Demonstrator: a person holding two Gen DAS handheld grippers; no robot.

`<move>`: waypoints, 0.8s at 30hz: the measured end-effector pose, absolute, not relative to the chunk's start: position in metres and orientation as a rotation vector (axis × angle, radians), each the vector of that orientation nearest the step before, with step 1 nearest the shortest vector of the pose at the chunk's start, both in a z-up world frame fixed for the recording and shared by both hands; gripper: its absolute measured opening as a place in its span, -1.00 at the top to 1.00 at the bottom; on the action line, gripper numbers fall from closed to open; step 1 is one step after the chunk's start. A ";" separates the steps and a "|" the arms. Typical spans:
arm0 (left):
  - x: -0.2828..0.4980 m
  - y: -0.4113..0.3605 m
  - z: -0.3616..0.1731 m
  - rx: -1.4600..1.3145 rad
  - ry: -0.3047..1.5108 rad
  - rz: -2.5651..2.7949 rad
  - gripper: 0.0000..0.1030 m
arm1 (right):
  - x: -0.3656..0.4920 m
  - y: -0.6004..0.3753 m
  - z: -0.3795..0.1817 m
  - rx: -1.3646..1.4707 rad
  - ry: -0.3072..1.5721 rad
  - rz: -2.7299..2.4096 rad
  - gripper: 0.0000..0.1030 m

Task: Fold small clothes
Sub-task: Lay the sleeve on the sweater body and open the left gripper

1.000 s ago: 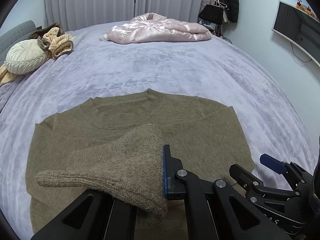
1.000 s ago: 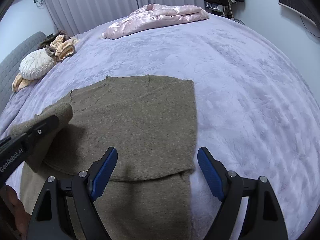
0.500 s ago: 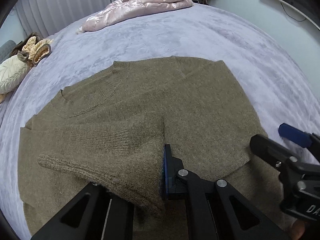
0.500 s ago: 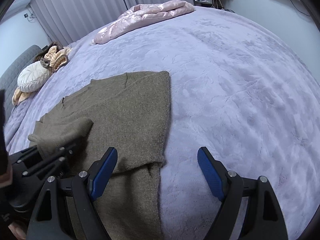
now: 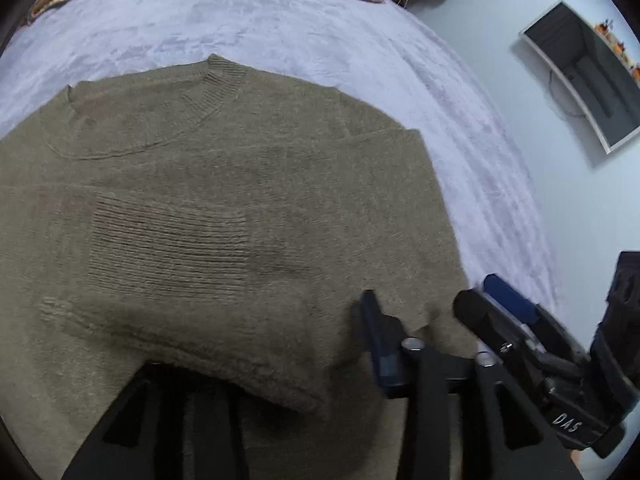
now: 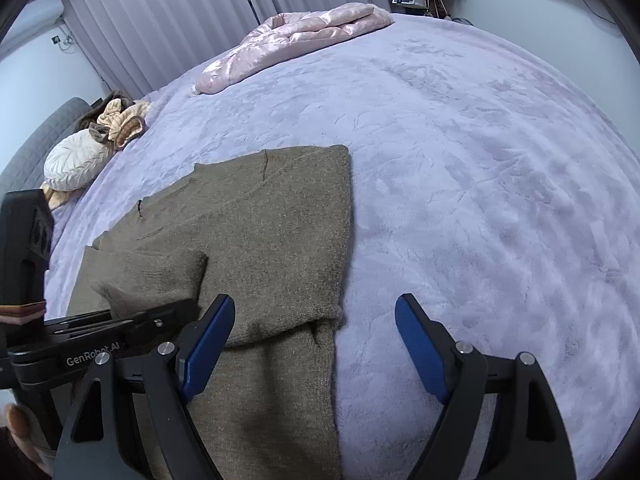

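An olive-brown knit sweater (image 5: 248, 184) lies flat on the lilac bed (image 5: 280, 28), its right sleeve folded across the body. Its left sleeve (image 5: 192, 280) is folded over the chest, the cuff end draped over my left gripper (image 5: 312, 364). That gripper looks open: the right blue pad is bare and the left finger is hidden under the cuff. In the right wrist view the sweater (image 6: 272, 232) lies left of centre. My right gripper (image 6: 316, 348) is open and empty, low over the sweater's right edge. The left gripper (image 6: 120, 320) shows at its left.
A pink satin quilt (image 6: 296, 36) lies at the far side of the bed. A round cream cushion (image 6: 76, 164) and beige clothes (image 6: 124, 120) sit at the far left by a grey headboard. A wall screen (image 5: 580, 76) hangs on the right. Curtains stand behind.
My left gripper carried the sleeve rightward and down across the sweater's chest and has opened, with the cuff now lying over it. My right gripper drew a little right, staying open.
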State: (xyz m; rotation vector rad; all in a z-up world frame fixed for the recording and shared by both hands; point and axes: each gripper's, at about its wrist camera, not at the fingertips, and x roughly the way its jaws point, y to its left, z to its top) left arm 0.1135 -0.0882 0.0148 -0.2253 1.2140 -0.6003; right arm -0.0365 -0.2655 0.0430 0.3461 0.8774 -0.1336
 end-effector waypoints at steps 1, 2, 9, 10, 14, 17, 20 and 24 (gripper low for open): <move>0.112 -0.088 0.016 -0.253 1.197 -0.603 -0.29 | -0.037 -0.264 0.043 0.342 0.877 -0.132 -0.65; 0.109 -0.092 0.016 -0.249 1.174 -0.580 -0.30 | -0.038 -0.264 0.044 0.338 0.877 -0.131 -0.65; 0.076 -0.102 0.049 -0.092 1.046 -0.579 -0.30 | -0.051 -0.282 0.050 0.360 0.859 -0.175 -0.65; 0.072 -0.096 0.054 -0.120 1.041 -0.608 -0.31 | -0.052 -0.284 0.052 0.369 0.854 -0.175 -0.65; 0.073 -0.069 0.065 -0.210 1.097 -0.761 -0.31 | -0.047 -0.276 0.060 0.351 0.845 -0.152 -0.65; 0.060 -0.035 0.072 -0.231 1.053 -0.751 -0.31 | -0.042 -0.253 0.068 0.290 0.837 -0.089 -0.65; 0.060 0.007 0.068 -0.270 1.013 -0.645 -0.31 | -0.034 -0.218 0.074 0.204 0.836 -0.007 -0.65; 0.069 0.055 0.052 -0.324 1.013 -0.464 -0.31 | -0.014 -0.160 0.071 0.067 0.860 0.100 -0.65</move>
